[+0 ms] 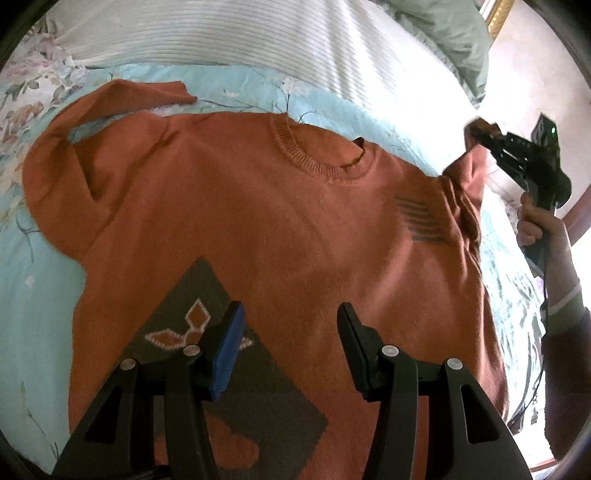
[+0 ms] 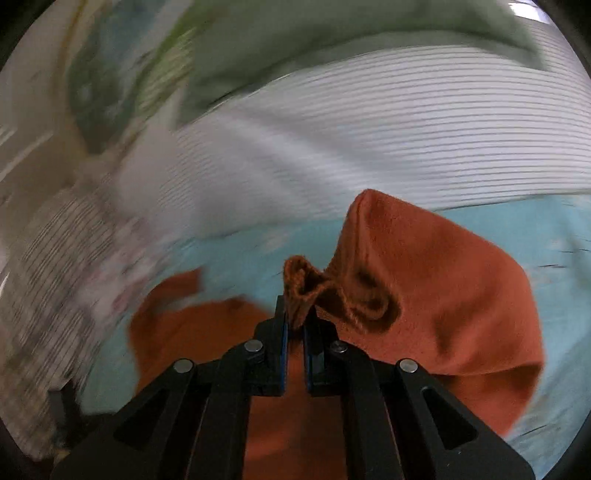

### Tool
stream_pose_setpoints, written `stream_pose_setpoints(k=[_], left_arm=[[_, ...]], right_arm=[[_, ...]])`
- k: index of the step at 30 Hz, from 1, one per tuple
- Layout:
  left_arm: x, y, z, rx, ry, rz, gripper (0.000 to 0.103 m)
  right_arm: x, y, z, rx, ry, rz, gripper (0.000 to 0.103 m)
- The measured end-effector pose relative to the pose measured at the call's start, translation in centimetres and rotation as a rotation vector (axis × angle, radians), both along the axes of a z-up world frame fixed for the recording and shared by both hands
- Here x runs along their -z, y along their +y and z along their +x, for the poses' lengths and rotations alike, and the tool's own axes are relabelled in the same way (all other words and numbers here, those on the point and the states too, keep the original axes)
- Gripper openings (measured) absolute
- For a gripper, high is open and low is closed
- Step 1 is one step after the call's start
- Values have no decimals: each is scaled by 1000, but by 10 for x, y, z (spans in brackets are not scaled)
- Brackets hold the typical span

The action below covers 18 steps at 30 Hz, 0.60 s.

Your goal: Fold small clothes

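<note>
An orange sweater (image 1: 266,221) with a grey patch and a ribbed collar lies front up on a light blue bedsheet (image 1: 33,295). My left gripper (image 1: 290,328) is open and empty, hovering over the sweater's lower middle. My right gripper (image 2: 295,314) is shut on the cuff of the sweater's right sleeve (image 2: 424,295) and holds it lifted above the bed. In the left wrist view the right gripper (image 1: 480,133) shows at the right edge with the sleeve (image 1: 463,173) hanging from it. The other sleeve (image 1: 110,96) lies bent at the upper left.
A white ribbed blanket (image 1: 207,33) lies beyond the sweater, with a green pillow (image 1: 450,33) at the far end. A floral sheet (image 1: 26,92) shows at the left. The bed's edge and floor are on the right (image 1: 576,147).
</note>
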State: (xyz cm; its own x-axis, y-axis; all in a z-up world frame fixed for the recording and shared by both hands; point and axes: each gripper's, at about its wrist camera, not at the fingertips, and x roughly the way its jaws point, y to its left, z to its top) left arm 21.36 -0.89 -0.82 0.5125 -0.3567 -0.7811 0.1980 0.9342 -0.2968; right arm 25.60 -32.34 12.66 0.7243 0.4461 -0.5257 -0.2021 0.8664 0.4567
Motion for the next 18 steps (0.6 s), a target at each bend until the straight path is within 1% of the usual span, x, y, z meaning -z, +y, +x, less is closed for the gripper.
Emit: stream_pose_setpoints(k=[2,4,6,9,12,14,15,17,18], left_arm=[[-2,6,-6,-4,-1,-10,52],[-3,14,-12,-15,-2,-19,52],[-3,21,-17,-22,-2,-25,52],[-3,32,-25,-36,-2,-33,52],[0,44,-33,-53,0,-35,52],[3,52,-36,-65,6,-43,52],[4,55,-37,-71,9,-45,52],[7,62,-38,-81,16,-51,52],[9,64,-38,-83,18,-52,52]], right_arm=[[3,45,1,-104,26,36,7],[13,83,3,-190,51,59,7],[30,122,4,-265,83,58,7],[57,181,8,-379,156,75,7],[82,219,5,-471,208,86,8],[94,240,3,-508,234,84,8],[103,253,5,-543,266,99,8],[113,260,6,-570,300,110,12],[119,262,6,-565,313,119,20]])
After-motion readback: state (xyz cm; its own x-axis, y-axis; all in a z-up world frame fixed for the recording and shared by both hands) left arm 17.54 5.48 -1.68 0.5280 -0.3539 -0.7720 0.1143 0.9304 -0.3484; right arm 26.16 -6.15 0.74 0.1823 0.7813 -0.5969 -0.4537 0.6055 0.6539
